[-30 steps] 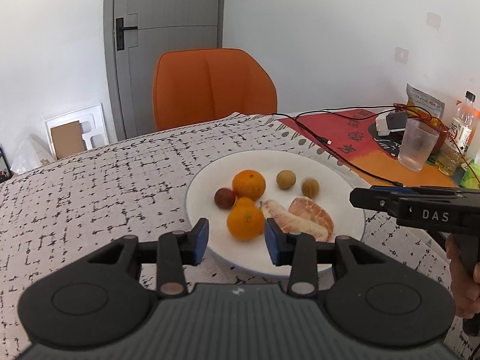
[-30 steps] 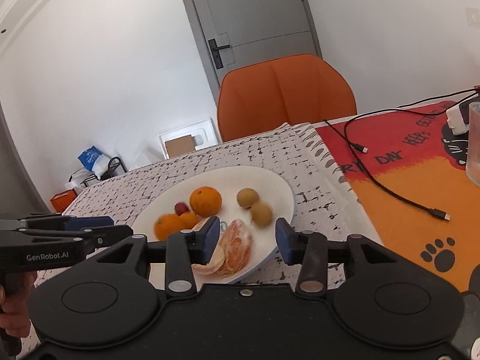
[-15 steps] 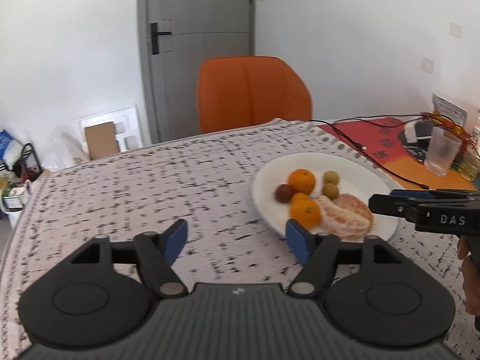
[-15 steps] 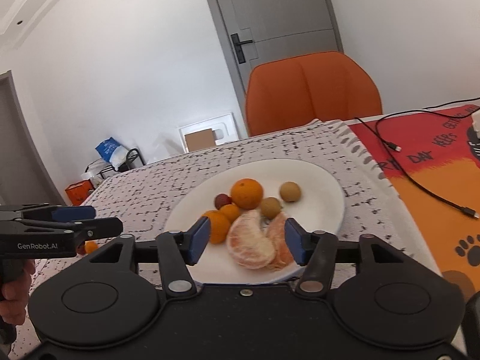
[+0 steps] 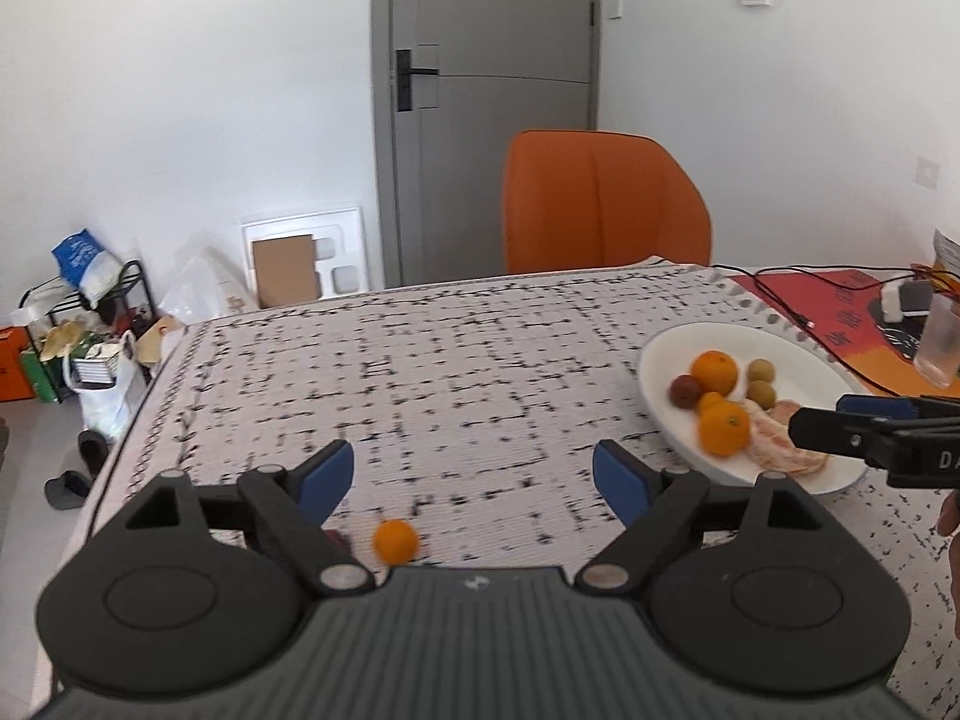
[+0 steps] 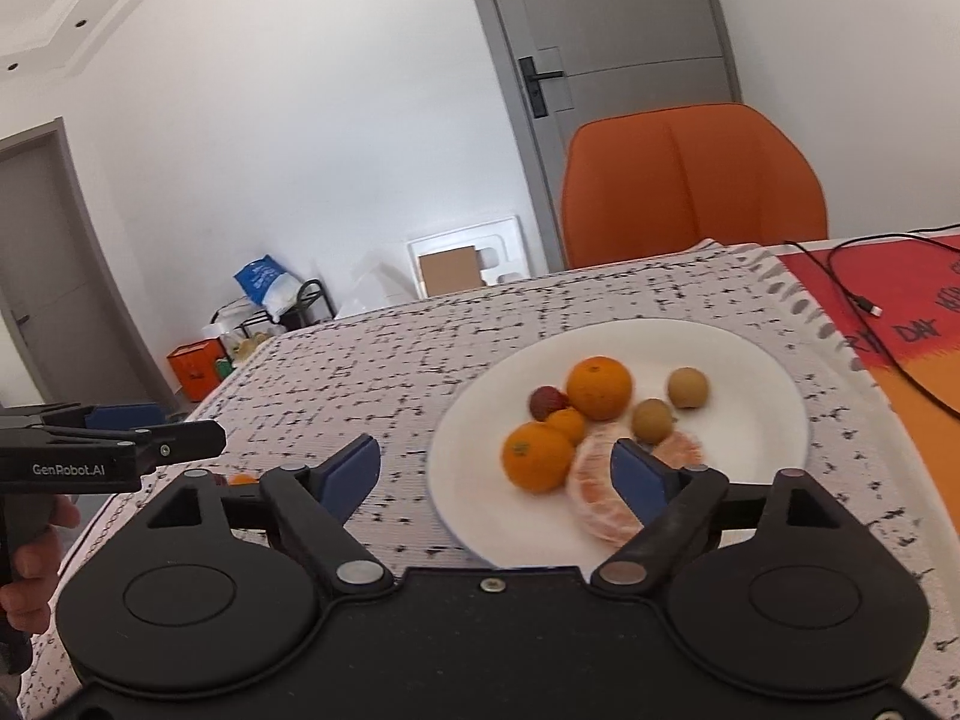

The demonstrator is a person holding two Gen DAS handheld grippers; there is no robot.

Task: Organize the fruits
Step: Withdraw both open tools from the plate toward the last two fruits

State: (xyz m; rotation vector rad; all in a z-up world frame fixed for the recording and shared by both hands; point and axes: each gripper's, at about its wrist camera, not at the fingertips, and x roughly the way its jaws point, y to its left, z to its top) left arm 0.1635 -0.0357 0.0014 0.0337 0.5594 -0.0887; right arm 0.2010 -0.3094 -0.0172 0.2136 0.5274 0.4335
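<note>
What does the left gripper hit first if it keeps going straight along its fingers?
Probably just the bare tablecloth. The left gripper is open and angled down at cloth. The small orange fruit sits nearer than the fingertips, and the white plate lies off to the right. Depth is uncertain.

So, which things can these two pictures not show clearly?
- Dark red object, left wrist view: mostly hidden behind the left tool's finger.
- Small orange fruit on the tablecloth, right wrist view: mostly hidden behind the tool body.
- Clear drinking glass, left wrist view: cut by the right edge.
- Peeled citrus segments, left wrist view: blurred, partly covered by the right tool.
</note>
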